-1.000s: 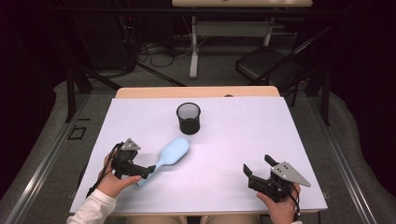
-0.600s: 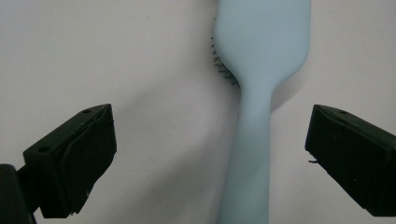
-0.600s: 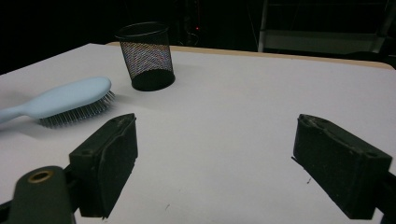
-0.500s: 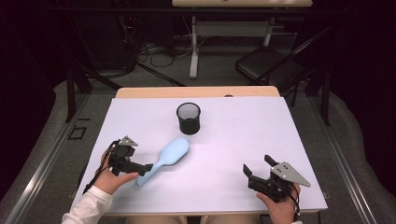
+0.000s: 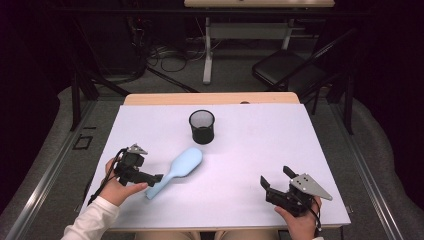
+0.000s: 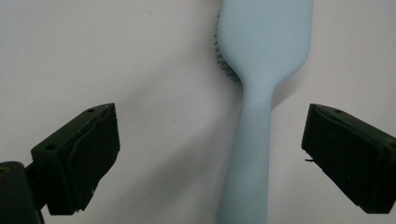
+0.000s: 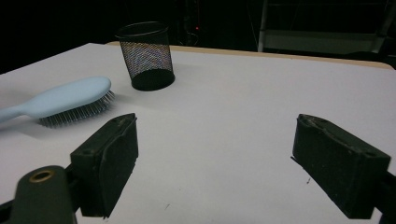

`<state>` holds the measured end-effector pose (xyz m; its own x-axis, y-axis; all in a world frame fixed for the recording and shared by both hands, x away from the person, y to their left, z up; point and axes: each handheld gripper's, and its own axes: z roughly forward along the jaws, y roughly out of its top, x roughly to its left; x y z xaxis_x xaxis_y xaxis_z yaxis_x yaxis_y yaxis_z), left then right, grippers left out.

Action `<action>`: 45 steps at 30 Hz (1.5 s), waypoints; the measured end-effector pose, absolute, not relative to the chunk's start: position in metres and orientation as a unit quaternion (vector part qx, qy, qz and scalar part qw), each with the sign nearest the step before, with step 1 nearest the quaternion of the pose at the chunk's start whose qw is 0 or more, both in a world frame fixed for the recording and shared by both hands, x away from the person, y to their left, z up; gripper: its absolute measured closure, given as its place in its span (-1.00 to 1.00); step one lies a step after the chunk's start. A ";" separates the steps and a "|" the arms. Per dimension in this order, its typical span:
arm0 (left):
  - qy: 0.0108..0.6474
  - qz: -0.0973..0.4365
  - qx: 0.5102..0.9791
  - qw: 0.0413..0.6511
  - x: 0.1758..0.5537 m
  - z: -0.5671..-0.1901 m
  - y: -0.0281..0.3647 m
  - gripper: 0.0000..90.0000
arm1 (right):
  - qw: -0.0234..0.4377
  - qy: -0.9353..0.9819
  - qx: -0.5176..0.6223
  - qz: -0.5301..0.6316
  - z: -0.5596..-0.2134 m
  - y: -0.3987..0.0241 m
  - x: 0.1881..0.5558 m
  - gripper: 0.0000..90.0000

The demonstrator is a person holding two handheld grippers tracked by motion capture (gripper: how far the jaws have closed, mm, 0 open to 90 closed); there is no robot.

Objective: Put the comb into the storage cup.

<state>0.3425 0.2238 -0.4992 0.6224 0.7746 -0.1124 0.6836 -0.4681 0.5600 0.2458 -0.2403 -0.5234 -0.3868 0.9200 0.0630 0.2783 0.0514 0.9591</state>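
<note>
A pale blue hairbrush [image 5: 176, 170] lies bristles down on the white counter [image 5: 260, 145], its oval head toward the black mesh cup [image 5: 202, 126], its slim handle toward the left gripper [image 5: 156, 178]. That gripper's jaws stand wide apart on either side of the handle, not touching it. The right gripper [image 5: 275, 181] rests at the near right, jaws apart and empty.

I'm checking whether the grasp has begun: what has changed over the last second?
Little. The left gripper has shifted slightly toward the person along the hairbrush's handle, jaws open on either side of it, not yet closed. The hairbrush, the mesh cup and the open right gripper stayed where they were.
</note>
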 end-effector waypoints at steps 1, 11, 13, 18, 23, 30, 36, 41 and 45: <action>0.429 0.078 0.852 0.289 0.343 -0.499 0.223 -0.90 | 0.311 0.654 0.458 0.515 -0.523 -0.240 0.246 -0.69; 0.422 0.078 0.858 0.283 0.344 -0.496 0.218 -0.89 | 0.310 0.654 0.458 0.516 -0.523 -0.240 0.246 -0.69; 0.420 0.074 0.859 0.282 0.345 -0.496 0.217 -0.89 | 0.311 0.654 0.458 0.516 -0.523 -0.240 0.246 -0.69; 0.420 0.070 0.860 0.281 0.346 -0.496 0.213 -0.89 | 0.311 0.654 0.457 0.516 -0.523 -0.240 0.246 -0.69; 0.416 0.068 0.863 0.278 0.346 -0.496 0.207 -0.89 | 0.312 0.654 0.458 0.516 -0.523 -0.240 0.246 -0.69; 0.409 0.065 0.868 0.274 0.348 -0.497 0.198 -0.89 | 0.310 0.653 0.459 0.516 -0.523 -0.240 0.245 -0.69; 0.405 0.066 0.871 0.269 0.349 -0.499 0.193 -0.88 | 0.310 0.653 0.459 0.516 -0.523 -0.240 0.245 -0.69; 0.402 0.060 0.874 0.265 0.350 -0.499 0.189 -0.87 | 0.311 0.653 0.459 0.516 -0.523 -0.241 0.246 -0.69; 0.401 0.060 0.876 0.261 0.350 -0.500 0.187 -0.86 | 0.311 0.653 0.458 0.516 -0.523 -0.240 0.246 -0.69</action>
<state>0.3498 0.1872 -0.5003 0.6708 0.7343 -0.1040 0.6716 -0.5419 0.5053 0.2455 -0.2403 -0.5234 -0.3871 0.9196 0.0675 0.2779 0.0465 0.9595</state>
